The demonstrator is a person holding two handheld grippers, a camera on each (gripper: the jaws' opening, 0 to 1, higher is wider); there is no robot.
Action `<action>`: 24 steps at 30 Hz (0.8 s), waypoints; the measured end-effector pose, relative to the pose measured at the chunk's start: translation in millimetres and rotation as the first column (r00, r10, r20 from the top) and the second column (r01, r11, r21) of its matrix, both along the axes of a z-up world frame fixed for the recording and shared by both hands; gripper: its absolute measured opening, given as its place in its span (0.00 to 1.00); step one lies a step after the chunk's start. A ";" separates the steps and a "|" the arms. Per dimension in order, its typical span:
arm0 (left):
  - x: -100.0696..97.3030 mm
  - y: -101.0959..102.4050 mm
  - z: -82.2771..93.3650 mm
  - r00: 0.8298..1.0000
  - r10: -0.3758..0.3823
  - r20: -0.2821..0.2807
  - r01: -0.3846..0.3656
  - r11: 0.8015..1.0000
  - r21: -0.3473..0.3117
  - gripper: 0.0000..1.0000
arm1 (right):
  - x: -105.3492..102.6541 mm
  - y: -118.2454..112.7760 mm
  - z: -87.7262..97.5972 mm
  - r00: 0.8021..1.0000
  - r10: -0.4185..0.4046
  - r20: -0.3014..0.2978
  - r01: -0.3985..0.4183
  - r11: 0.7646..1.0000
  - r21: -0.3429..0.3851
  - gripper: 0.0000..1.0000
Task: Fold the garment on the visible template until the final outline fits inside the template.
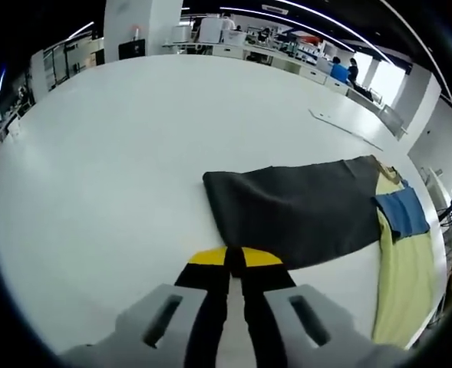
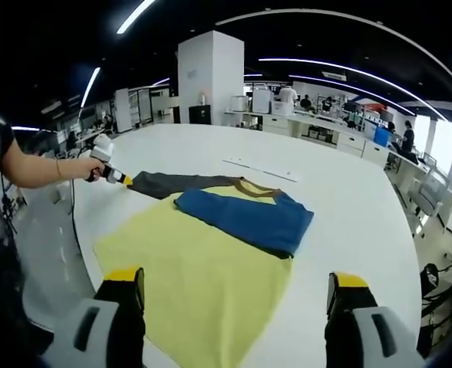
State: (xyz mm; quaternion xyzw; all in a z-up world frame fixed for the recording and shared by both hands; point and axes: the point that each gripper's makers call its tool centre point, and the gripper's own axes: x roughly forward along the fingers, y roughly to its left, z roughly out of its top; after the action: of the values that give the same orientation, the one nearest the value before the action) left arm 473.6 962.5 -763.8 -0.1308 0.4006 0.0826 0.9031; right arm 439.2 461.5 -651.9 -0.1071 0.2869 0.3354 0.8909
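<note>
Left gripper view: the left claw (image 1: 235, 259), black jaws with yellow tips, is clenched, tips pressed together just at the near edge of the dark grey sleeve of the garment (image 1: 295, 207). The sleeve lies flat, spread across the broad white round worktop (image 1: 118, 153). To its right sit the blue body panel (image 1: 402, 212) and the pale yellow cloth template (image 1: 402, 284), which runs along the worktop's right edge. A thin pale strip (image 1: 344, 128) lies alone farther back on the surface. Behind stand white office benches (image 1: 241, 47) with equipment under linear ceiling lights.

Right gripper view: at far left a person's forearm (image 2: 37, 167) reaches in, holding the left claw (image 2: 126, 179) at the tip of the grey sleeve (image 2: 176, 183). The blue folded garment panel (image 2: 245, 216) with a brown collar (image 2: 256, 188) rests on the upper part of the yellow template (image 2: 202, 284); the sleeve extends past the template's left edge onto bare white worktop (image 2: 341, 207). The right claw (image 2: 237, 295) is released, jaws set wide apart, hanging over the template's near edge, grasping nothing. A white square pillar (image 2: 210, 77) and workbenches with people (image 2: 318, 115) line the room's rear
</note>
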 end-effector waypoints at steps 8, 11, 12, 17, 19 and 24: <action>10.4 -13.4 22.4 0.998 -0.031 0.053 0.031 1.000 0.004 0.00 | -3.9 2.1 -0.7 1.000 -0.004 -0.007 0.004 1.000 0.005 1.00; 17.1 -22.8 34.3 0.995 -0.047 0.083 0.048 0.999 0.000 0.00 | -4.5 5.1 0.0 1.000 0.004 -0.006 -0.004 1.000 0.008 1.00; 18.8 -24.6 37.3 0.995 -0.049 0.088 0.049 0.999 0.002 0.00 | -4.7 6.1 0.2 1.000 0.007 -0.008 -0.007 1.000 0.010 1.00; 32.9 -43.1 53.4 0.988 -0.091 0.129 0.092 0.996 -0.002 0.00 | -5.0 7.9 1.7 1.000 0.017 -0.004 -0.017 1.000 0.012 1.00; 37.0 -48.9 58.1 0.985 -0.102 0.141 0.103 0.995 0.001 0.00 | -3.6 7.6 2.1 1.000 0.016 0.002 -0.016 1.000 0.013 1.00; 51.8 -69.4 69.9 0.974 -0.157 0.161 0.157 0.987 0.012 0.00 | -1.7 10.5 3.7 1.000 0.026 0.012 -0.026 0.999 0.024 1.00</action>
State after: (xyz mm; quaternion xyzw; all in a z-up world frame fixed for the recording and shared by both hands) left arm 525.4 893.1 -693.8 -0.1052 0.3350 -0.0001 0.9363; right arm 437.6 472.0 -648.2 -0.1021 0.2765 0.3498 0.8893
